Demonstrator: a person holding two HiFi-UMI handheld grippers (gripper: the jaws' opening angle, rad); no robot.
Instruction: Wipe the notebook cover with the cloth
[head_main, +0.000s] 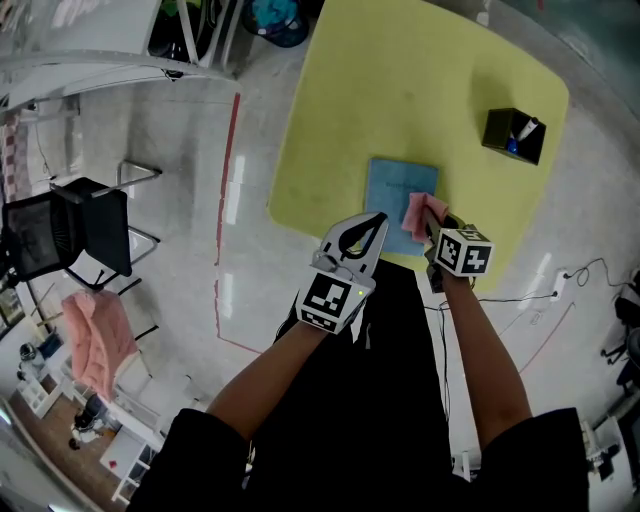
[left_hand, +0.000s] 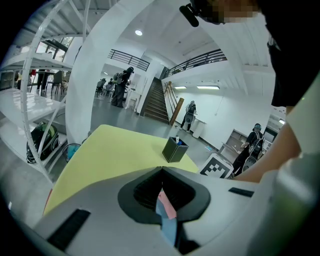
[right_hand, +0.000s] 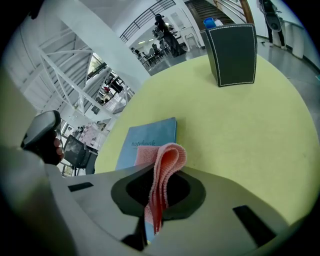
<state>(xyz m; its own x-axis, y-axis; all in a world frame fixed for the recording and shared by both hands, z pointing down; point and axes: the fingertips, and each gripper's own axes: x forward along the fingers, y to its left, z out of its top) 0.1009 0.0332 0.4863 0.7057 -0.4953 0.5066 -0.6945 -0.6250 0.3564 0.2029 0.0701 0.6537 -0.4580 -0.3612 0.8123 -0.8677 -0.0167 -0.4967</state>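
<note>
Forearms rise from the head view's bottom edge. Left gripper (head_main: 375, 222) hovers beside the notebook (head_main: 395, 195), which lies at the table's (head_main: 330, 120) near edge. Left gripper view: jaws closed, empty, hiding most of the notebook. Right gripper view: right gripper (right_hand: 159, 172) clenches the pink cloth (right_hand: 167, 156), which covers the notebook's near corner.

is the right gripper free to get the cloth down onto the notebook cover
Probably yes: the right gripper, shut on the cloth, hangs right at the notebook's near edge, and nothing lies on the cover.

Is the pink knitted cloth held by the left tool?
No, the pink knitted cloth is pinched between the jaws of the right tool.
</note>
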